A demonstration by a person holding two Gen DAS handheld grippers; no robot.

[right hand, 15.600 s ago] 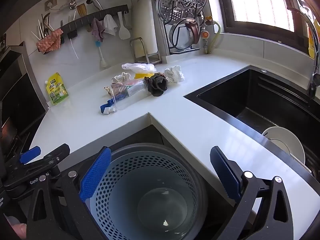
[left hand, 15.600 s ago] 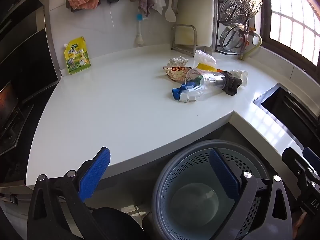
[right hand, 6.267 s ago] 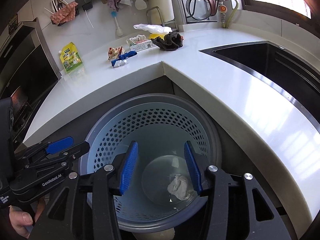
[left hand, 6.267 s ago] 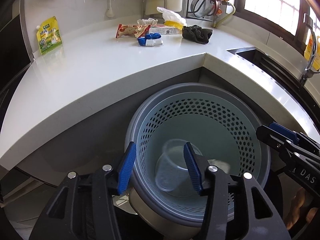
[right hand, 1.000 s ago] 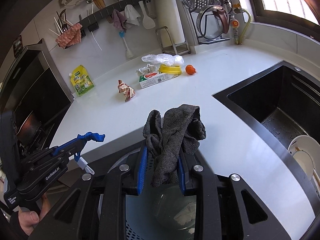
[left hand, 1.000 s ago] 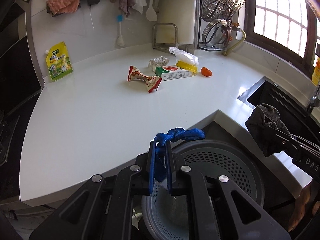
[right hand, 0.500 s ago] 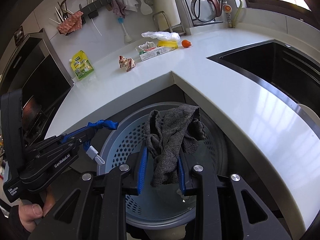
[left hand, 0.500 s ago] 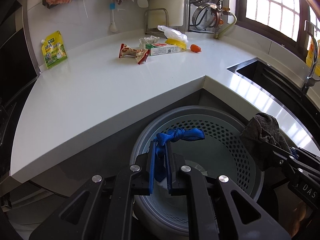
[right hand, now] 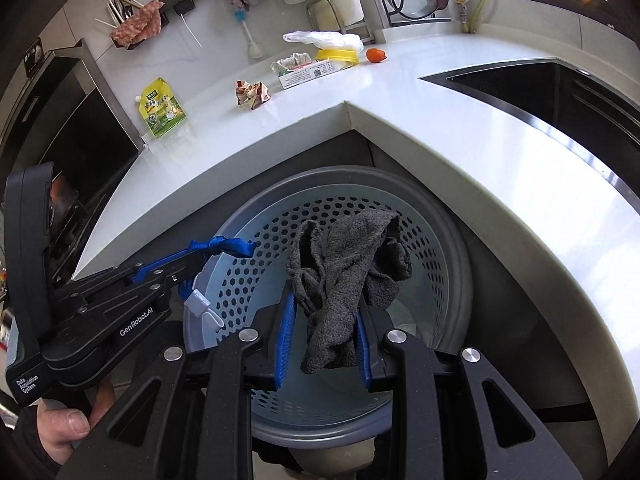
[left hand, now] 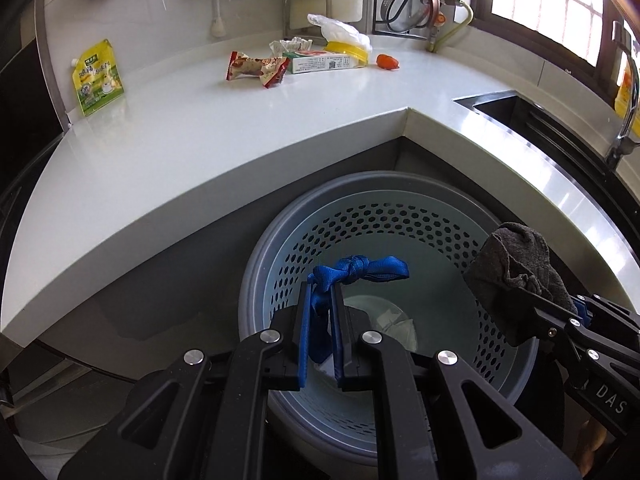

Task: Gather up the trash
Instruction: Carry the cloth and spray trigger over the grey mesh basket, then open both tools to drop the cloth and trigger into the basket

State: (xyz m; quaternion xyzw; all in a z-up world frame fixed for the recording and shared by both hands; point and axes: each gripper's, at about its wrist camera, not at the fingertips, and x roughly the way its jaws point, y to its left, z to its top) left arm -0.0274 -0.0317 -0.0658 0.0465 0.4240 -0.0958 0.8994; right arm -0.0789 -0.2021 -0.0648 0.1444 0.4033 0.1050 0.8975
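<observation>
My left gripper (left hand: 320,308) is shut on a knotted blue strap (left hand: 356,274) and holds it over the perforated grey bin (left hand: 400,220). My right gripper (right hand: 325,316) is shut on a dark grey cloth (right hand: 344,264) above the same bin (right hand: 444,248). The strap (right hand: 222,245) and left gripper also show at the left of the right wrist view, and the cloth (left hand: 516,272) shows at the right of the left wrist view. A clear cup and crumpled paper (left hand: 394,324) lie at the bin's bottom.
On the white counter (left hand: 200,120) at the back lie a snack wrapper (left hand: 256,68), a carton (left hand: 320,62), a yellow lid with a plastic bag (left hand: 344,38), and an orange piece (left hand: 387,61). A yellow pouch (left hand: 96,76) leans left. A black sink (right hand: 560,88) is right.
Both grippers have moved from over the counter edge down and forward over the bin, still holding the strap and the cloth.
</observation>
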